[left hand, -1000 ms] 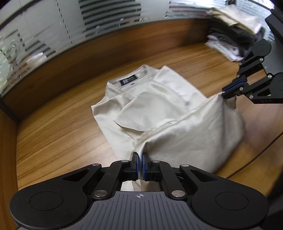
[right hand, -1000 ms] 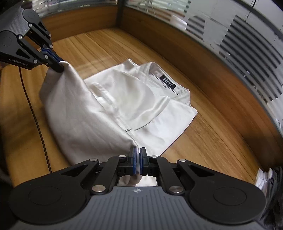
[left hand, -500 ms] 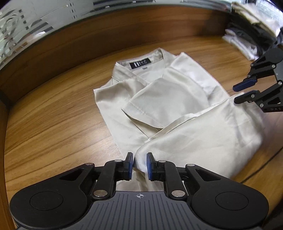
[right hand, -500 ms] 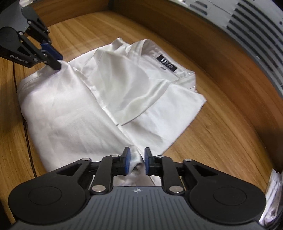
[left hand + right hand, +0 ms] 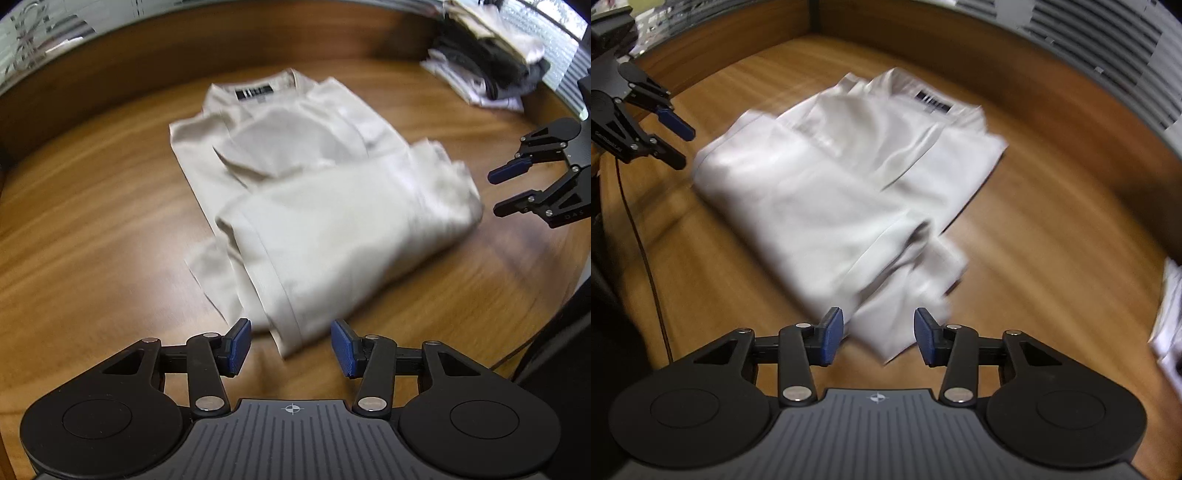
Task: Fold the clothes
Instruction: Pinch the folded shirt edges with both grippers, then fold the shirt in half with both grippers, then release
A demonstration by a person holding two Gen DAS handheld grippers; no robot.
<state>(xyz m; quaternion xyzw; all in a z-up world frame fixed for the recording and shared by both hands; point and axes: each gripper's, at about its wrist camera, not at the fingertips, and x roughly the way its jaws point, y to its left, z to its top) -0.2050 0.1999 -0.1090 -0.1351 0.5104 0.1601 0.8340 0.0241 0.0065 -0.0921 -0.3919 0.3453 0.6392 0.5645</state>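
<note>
Cream shirt (image 5: pixel 332 229), lower half folded up, lying on wooden table (image 5: pixel 92 221). Left gripper (image 5: pixel 291 345) and right gripper (image 5: pixel 879 332): jaws opening, half-spread, pads clear of the cloth, holding nothing.

The right gripper (image 5: pixel 878 334) is seen with its jaws opening, the blue pads (image 5: pixel 833 329) standing clear of the cloth. A corner of the cream shirt (image 5: pixel 827 192) lies between them, unpressed, on the wooden table (image 5: pixel 1052 236). The shirt is spread ahead of the gripper, its lower part folded over, its collar label (image 5: pixel 932 99) at the far end. The left gripper (image 5: pixel 681 146) is seen far left, open, just beside the shirt's edge. A dark cable (image 5: pixel 646 266) runs along the left.
</note>
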